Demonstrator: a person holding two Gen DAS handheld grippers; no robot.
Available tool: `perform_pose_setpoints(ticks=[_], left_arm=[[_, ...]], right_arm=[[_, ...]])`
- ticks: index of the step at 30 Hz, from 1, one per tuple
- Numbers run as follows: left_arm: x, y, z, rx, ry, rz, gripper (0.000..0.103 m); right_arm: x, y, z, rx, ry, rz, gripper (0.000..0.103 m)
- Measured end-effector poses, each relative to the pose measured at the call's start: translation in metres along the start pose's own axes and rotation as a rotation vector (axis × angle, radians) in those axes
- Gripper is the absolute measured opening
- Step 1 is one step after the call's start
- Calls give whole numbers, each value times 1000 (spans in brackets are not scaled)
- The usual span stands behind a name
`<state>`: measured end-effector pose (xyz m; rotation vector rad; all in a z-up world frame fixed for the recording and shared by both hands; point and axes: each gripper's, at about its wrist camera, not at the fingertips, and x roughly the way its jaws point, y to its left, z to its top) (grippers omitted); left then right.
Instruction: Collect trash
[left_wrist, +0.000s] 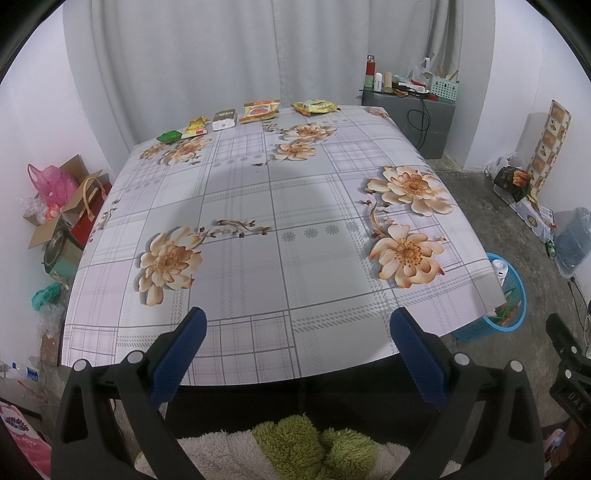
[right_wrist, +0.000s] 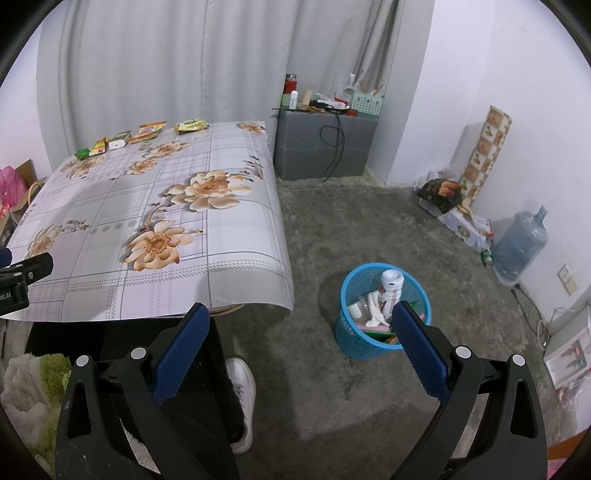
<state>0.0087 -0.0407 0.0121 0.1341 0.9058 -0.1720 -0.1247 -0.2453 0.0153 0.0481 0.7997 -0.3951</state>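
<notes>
Both my tools are spread wide and hold nothing. My left gripper hangs over the near edge of the flowered table; my right gripper is off its right side, above the floor. Just ahead of my right fingers stands the blue basket, with a white bottle inside. Far across the table lie five wrappers in a row.

White walls and a pale curtain are closing in a rough grey concrete floor. A table is wearing a flowered checked cloth, and a grey cabinet is standing in the corner beside it
</notes>
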Motion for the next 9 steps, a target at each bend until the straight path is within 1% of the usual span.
perform_pose_setpoints(ticks=[9], left_arm=[[1,-2,-3,4,4,-3,97]], right_arm=[[0,0,0,0,1,1,95]])
